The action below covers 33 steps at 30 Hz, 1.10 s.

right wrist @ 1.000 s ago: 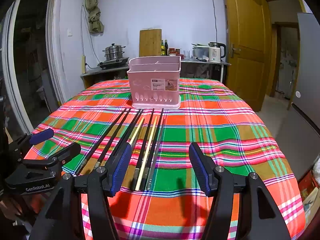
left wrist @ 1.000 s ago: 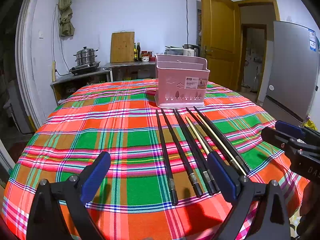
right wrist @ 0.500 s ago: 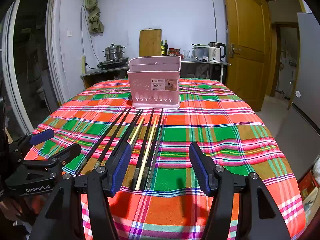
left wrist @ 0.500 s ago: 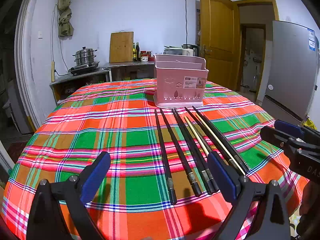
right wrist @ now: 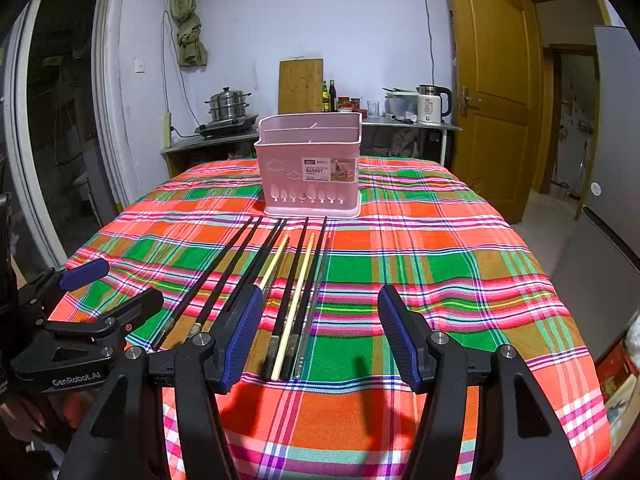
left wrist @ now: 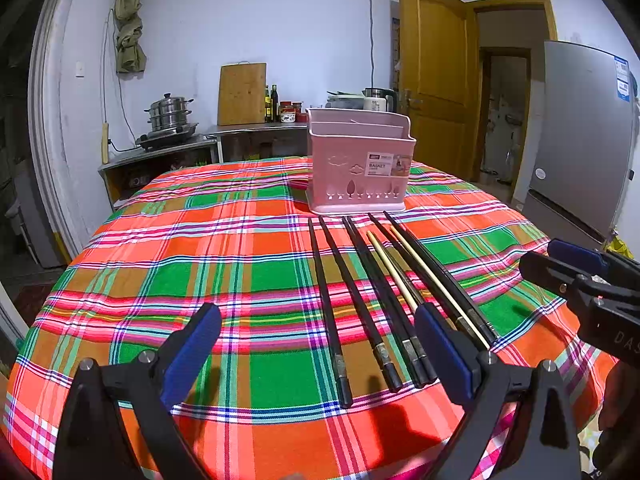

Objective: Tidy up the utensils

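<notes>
Well, both tools are hovering low over the near edge of the surface (right wrist: 460, 248), which wears a bright plaid cloth of orange, green and pink. The left tool (left wrist: 320, 352) is spread wide with nothing between its blue pads, and the right tool (right wrist: 320, 336) is likewise parted and holding nothing. From the left wrist view, the right tool pokes in at the far right edge; from the right wrist view, the left one sits at the lower left.

The chopsticks (right wrist: 276, 280) lie flat on the cloth in a loose fan, running from the near edge toward the pink utensil basket (right wrist: 310, 168). Most are black; two pale wooden ones (right wrist: 298, 292) lie among them. Their far tips stop just short of the basket's base, not touching it. The right tool's left finger (right wrist: 240, 332) covers part of the middle of the bundle.

The basket stands upright near the middle of the surface, a label on its front, with dividers visible inside. Behind it, a counter (right wrist: 224, 140) carries a steel steamer pot (right wrist: 228, 104), a cutting board (right wrist: 300, 86) leaned on the wall, and a kettle (right wrist: 432, 104).
</notes>
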Each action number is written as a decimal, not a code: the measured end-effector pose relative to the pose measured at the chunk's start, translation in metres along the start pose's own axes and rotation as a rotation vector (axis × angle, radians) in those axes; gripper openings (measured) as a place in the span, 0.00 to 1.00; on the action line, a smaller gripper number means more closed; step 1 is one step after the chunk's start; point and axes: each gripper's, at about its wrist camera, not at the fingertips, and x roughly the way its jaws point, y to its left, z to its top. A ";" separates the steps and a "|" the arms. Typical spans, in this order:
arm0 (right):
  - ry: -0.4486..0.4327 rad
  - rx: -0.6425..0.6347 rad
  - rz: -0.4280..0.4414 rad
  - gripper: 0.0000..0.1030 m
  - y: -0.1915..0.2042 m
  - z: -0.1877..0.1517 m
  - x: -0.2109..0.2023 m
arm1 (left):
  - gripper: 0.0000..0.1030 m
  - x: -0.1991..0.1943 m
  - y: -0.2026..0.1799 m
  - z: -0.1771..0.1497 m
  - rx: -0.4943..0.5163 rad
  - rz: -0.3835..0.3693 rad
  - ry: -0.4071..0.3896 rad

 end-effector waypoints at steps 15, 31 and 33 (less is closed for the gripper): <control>-0.002 0.001 0.000 0.59 0.001 0.000 0.000 | 0.96 0.000 -0.001 -0.001 0.001 -0.001 0.000; -0.001 -0.005 0.004 0.59 0.002 0.003 0.001 | 0.96 0.000 -0.004 0.000 -0.001 -0.009 0.008; 0.001 -0.003 0.006 0.59 0.001 0.004 0.002 | 0.96 0.003 0.001 0.005 -0.007 -0.019 0.014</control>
